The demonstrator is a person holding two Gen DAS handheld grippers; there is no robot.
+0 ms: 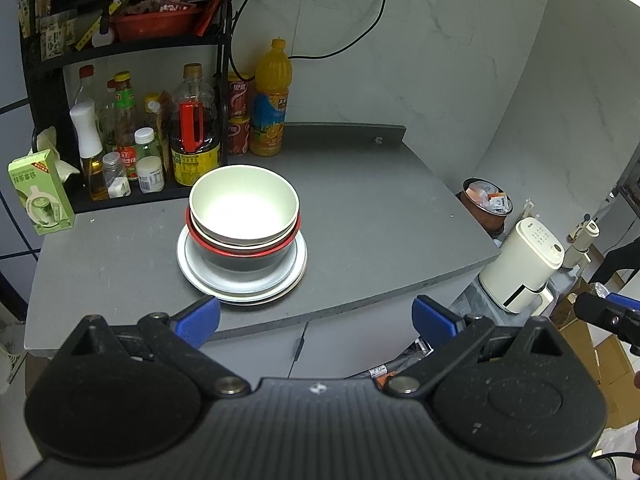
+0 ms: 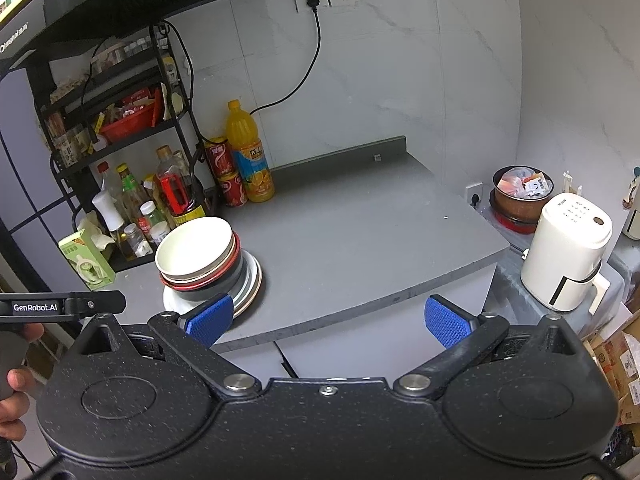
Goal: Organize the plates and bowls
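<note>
- A green carton stands well to the left of the stack of dishes, on the grey counter, with crumpled tissue behind it.
- A black rack rises behind and to the left of the stack; sauce and oil bottles crowd its lowest shelf and a red basket sits on the shelf above.
- The stack itself sits near the counter's front edge: a white bowl nests on top, inside a red-rimmed bowl with a dark body, and both rest on a pile of white plates. There may be a third bowl between the two, but the rims overlap too closely to be sure.
- Behind the stack and a little to its right, two red cans stand one on the other beside an orange juice bottle, against the wall.
- The left gripper hangs in front of the stack, off the counter edge, its blue pads spread wide with nothing between them.
- The right gripper hangs in front of and to the right of the stack, also spread wide and carrying nothing; its left pad overlaps the plates in the right wrist view, though contact cannot be judged.
- Far right of the stack, beyond the counter's end, stand a brown pot full of packets and a white kettle.
</note>
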